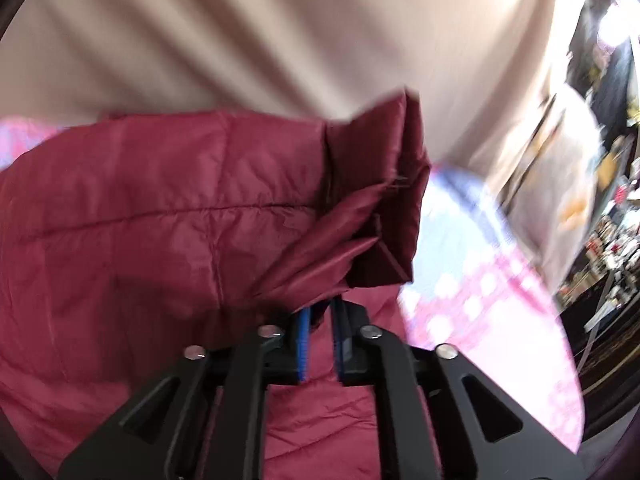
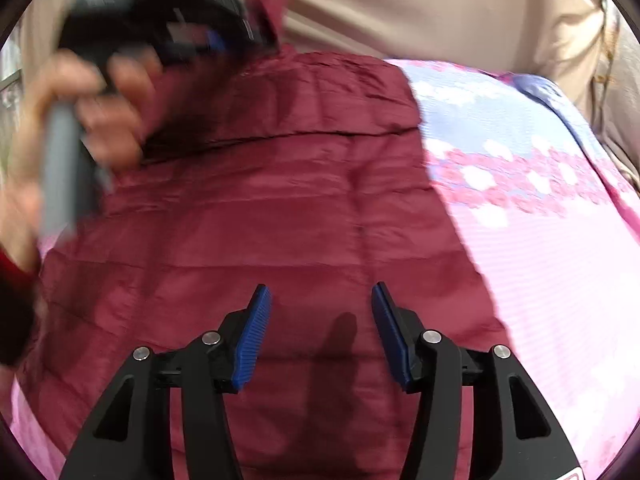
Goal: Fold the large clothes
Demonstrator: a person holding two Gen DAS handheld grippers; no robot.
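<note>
I see maroon quilted jacket [image 2: 304, 208] spread on pink floral bedsheet [image 2: 540, 240]. Left gripper [image 1: 320, 312] clamped on jacket's cuff [image 1: 384, 200], sleeve lifted over body. Right gripper [image 2: 320, 304] hovers above jacket, jaws apart, empty. Hand [image 2: 80, 120] grips left tool, blurred.

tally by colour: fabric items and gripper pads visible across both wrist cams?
Maroon: 1, the quilted jacket, its sleeve cuff pinched in the left gripper.
Pink and blue floral: 1, the bedsheet.
Beige: 1, the curtain.
Blue: 4 gripper pads, two on the left gripper, two on the right gripper, which is open.
Total: 7.
</note>
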